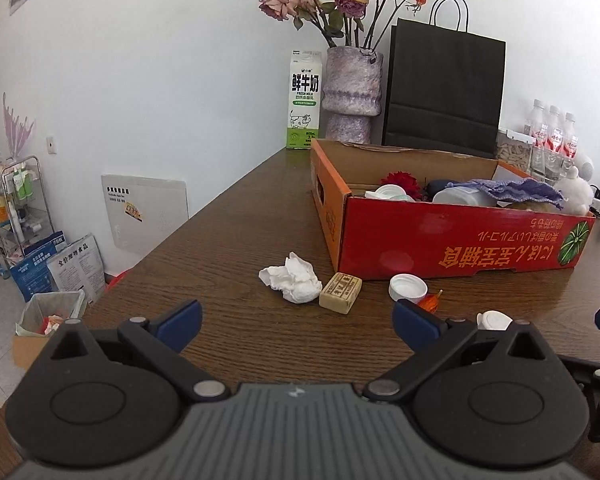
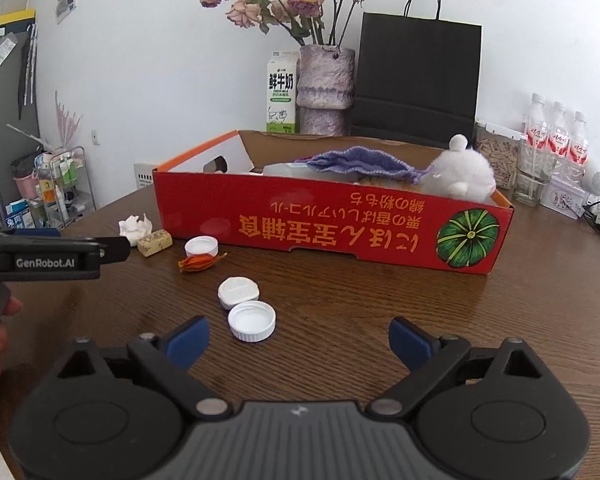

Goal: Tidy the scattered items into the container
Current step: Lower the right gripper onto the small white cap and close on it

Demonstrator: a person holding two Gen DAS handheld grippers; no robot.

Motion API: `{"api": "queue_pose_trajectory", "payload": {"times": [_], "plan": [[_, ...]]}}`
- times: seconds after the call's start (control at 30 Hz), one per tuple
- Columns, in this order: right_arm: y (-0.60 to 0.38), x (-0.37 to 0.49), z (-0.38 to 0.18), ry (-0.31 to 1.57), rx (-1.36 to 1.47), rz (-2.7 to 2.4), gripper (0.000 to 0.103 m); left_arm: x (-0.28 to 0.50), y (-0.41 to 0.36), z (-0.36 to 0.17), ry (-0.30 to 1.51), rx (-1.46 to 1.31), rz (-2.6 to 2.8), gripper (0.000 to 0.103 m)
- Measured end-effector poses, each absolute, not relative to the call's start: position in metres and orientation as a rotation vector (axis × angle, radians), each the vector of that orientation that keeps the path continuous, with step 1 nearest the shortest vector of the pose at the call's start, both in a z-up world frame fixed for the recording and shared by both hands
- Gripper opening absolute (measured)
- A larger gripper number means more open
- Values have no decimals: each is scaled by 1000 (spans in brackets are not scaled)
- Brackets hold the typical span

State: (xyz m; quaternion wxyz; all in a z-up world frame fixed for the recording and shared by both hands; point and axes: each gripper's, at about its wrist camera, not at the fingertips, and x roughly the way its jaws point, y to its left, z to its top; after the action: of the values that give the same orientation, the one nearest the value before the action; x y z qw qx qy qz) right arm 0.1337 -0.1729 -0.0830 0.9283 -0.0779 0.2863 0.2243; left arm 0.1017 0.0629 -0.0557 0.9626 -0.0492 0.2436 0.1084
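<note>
Both jaws spread, nothing held: left gripper [image 1: 298, 322], right gripper [image 2: 299, 340]. Still loose on the brown wood-grain surface [image 2: 380, 320], all just outside the box: two white plastic caps [image 2: 252, 321] nearest the right jaws, third cap [image 2: 201, 246], orange dried flower [image 2: 198, 263], tan wrapped block [image 1: 340, 293], crumpled white tissue [image 1: 292, 282]. Red cardboard box [image 2: 340, 232] already holds purple knit pouch, white plush toy and more. Judging partway done.

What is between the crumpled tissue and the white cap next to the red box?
A small tan block sits between the tissue and the cap, seen in both wrist views.
</note>
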Motion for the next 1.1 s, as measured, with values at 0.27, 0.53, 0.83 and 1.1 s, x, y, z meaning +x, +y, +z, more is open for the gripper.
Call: {"api": "queue_pose_trajectory", "payload": {"times": [0.27, 0.53, 0.83, 1.1], "plan": [[-157, 155, -88, 647, -157, 482, 73, 103, 70, -57, 514, -153, 217, 103], [-159, 147, -86, 619, -156, 476, 27, 106, 70, -58, 535, -159, 203, 103], [-170, 147, -83, 597, -114, 420, 27, 106, 69, -59, 544, -161, 202, 103], [-171, 146, -83, 589, -112, 415, 27, 112, 67, -58, 568, -131, 211, 103]]}}
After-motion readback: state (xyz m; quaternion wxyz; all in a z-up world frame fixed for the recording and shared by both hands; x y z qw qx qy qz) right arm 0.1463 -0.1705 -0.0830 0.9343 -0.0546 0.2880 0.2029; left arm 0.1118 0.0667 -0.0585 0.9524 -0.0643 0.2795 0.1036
